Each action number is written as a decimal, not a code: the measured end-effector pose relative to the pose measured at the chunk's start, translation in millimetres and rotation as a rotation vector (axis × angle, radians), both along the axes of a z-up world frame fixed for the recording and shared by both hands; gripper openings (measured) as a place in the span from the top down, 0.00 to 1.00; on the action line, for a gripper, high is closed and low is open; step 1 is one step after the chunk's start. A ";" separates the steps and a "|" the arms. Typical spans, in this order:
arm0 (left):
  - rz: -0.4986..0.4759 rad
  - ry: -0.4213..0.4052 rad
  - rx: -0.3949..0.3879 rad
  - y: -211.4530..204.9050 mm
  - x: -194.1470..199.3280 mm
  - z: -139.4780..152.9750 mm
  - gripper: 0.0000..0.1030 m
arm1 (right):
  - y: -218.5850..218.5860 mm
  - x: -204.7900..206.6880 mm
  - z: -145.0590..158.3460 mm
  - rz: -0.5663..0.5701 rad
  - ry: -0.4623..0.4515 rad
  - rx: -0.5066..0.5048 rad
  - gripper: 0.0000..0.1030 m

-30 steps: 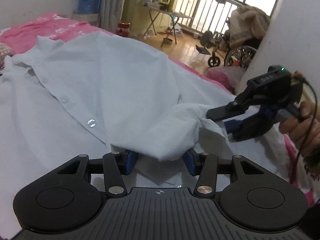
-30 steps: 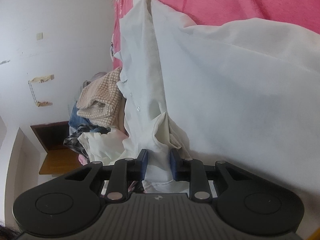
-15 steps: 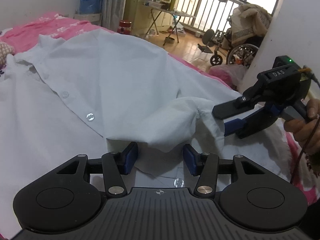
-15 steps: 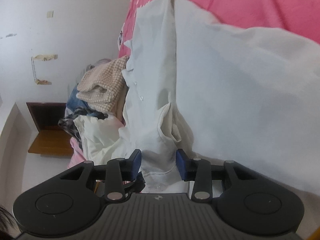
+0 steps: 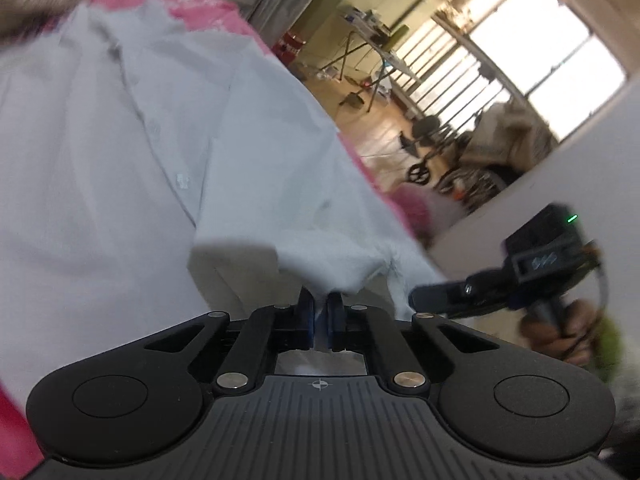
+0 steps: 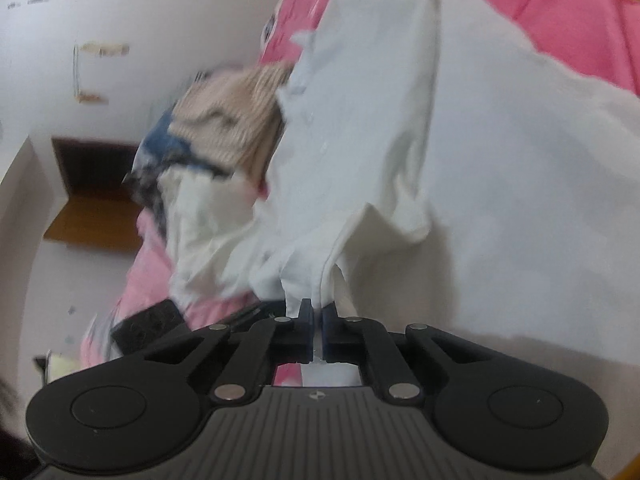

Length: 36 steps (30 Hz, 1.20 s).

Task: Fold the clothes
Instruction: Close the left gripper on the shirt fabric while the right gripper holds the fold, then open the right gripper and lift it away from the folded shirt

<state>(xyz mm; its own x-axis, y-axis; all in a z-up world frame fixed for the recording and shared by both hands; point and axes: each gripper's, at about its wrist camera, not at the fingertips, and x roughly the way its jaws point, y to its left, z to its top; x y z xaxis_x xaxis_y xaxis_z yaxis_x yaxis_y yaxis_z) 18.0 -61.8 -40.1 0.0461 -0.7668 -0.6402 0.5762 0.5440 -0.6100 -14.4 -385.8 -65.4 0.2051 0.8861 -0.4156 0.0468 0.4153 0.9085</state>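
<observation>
A wide bed covered in a pink printed sheet (image 6: pixel 568 12) is taking up most of the room in front of me, and a large pale blue-white button-up cotton shirt (image 5: pixel 120 152) is lying spread across it, its button placket running up the middle and its collar end pointing toward the far side. A loose heap of other clothes (image 6: pixel 224 128), a beige knitted piece on top of something dark blue and something white, is sitting on the bed just beside the shirt's collar end. Beyond the bed, a bright barred balcony window (image 5: pixel 520 60) is letting light in over a wooden floor. The black left gripper (image 5: pixel 320 312) is pinching a bunched edge of the shirt between its blue-padded fingers, which are drawn almost together with only a thin strip of cloth between them, and the fabric is lifting off the bed in a small peak there. The black right gripper (image 6: pixel 317 320) is doing the same on another part of the hem, fingers nearly closed on a gathered fold; it is also showing from the left camera (image 5: pixel 480 292), near the left one, with a hand (image 5: pixel 560 328) wrapped around its handle. Both views are blurred, so I cannot quite tell which corner of the shirt each one is gripping.
</observation>
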 end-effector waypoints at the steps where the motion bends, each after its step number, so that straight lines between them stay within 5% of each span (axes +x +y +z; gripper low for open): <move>1: 0.007 0.048 -0.015 6.8 -0.5 2.6 0.97 | 0.2 -2.1 3.7 0.029 0.026 0.010 0.97; 5: 0.031 0.236 -0.061 32.3 -2.1 7.0 0.97 | 7.2 -8.9 4.4 0.170 0.147 0.038 0.96; 9: 0.040 0.365 -0.051 48.1 -2.9 -13.1 0.96 | 21.6 -13.0 -11.7 0.235 0.196 -0.053 0.95; 14: 0.074 0.377 0.096 59.7 -3.3 -43.9 0.84 | 39.0 -18.6 -31.2 0.312 0.248 -0.173 0.84; 17: 0.090 0.372 0.085 72.8 -5.8 -51.5 0.83 | 45.4 -24.7 -37.7 0.337 0.220 -0.277 0.76; 20: 0.045 0.308 0.100 72.8 -17.4 -43.0 0.82 | 49.6 -33.5 -25.6 0.371 0.115 -0.410 0.75; 27: -0.058 0.156 0.134 72.7 -44.4 -23.3 0.71 | 34.7 -69.6 56.7 0.340 -0.343 -0.848 0.73; 31: -0.077 0.086 0.173 67.4 -57.8 -14.9 0.69 | 40.7 -100.7 105.9 0.293 -0.781 -1.138 0.46; 33: -0.061 0.060 0.177 69.2 -62.2 -10.4 0.69 | 40.5 -107.7 121.9 0.262 -0.923 -1.158 0.46; 36: -0.016 0.032 0.171 73.8 -67.1 -4.8 0.69 | 33.2 -99.0 134.6 0.208 -0.913 -0.896 0.45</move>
<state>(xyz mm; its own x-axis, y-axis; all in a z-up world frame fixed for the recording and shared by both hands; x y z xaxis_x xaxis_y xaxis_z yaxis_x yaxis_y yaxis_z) -49.1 12.0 -44.9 0.0120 -0.6473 -0.7621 0.5673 0.6321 -0.5279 -113.3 -352.5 69.2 0.6200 0.4233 -0.6606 -0.5774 0.8163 -0.0188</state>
